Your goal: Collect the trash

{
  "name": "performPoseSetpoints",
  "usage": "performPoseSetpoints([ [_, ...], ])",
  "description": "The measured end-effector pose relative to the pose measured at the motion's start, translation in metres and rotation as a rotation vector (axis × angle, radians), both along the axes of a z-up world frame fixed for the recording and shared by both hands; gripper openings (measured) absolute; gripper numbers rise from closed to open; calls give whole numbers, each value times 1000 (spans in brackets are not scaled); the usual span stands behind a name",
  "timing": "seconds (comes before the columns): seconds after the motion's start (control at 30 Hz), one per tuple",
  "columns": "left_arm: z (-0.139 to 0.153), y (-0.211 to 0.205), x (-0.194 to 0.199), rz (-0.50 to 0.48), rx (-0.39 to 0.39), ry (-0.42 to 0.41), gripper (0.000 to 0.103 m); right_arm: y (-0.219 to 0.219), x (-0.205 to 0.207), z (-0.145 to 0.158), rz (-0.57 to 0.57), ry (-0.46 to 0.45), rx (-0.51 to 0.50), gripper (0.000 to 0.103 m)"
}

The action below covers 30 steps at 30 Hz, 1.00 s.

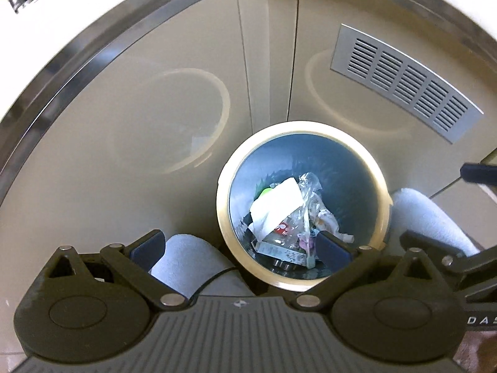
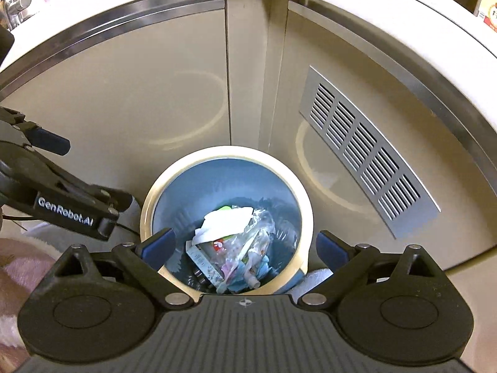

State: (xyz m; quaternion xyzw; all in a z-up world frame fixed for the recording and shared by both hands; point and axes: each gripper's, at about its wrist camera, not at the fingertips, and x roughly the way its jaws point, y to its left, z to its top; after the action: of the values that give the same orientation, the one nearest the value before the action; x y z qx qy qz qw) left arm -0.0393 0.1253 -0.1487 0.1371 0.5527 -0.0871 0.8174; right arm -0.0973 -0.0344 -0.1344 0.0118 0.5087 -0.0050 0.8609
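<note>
Cream-rimmed blue bin (image 2: 303, 217) sits on the floor against the beige cabinet corner (image 2: 248, 62), trash (image 2: 230, 242) heaped at its bottom. Right claw (image 2: 245, 248) spread wide, empty, above the bin mouth, trash below between its fingers. Left claw (image 1: 240, 247) also wide, empty, over the bin's near-left rim.

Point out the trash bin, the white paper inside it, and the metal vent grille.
trash bin (image 2: 303, 214), right wrist view, cream rim on the right side
white paper (image 1: 276, 208), left wrist view, middle of the sheet
vent grille (image 2: 366, 152), right wrist view, centre of the slotted panel
</note>
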Motion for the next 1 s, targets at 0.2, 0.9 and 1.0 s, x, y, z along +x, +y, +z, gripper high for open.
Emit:
performPoseSetpoints([
  [0.2,-2,-3,-5,15,-2,-21,103,-1,-4,0,-7,-14,-13,98],
  [0.9,-11,-9,-1,-18,-7,25,103,-2,5,-4,-33,13,-20,98],
  [1.0,-17,-6,7,21,-21,74,103,-3,9,-7,-43,37,-11,98],
])
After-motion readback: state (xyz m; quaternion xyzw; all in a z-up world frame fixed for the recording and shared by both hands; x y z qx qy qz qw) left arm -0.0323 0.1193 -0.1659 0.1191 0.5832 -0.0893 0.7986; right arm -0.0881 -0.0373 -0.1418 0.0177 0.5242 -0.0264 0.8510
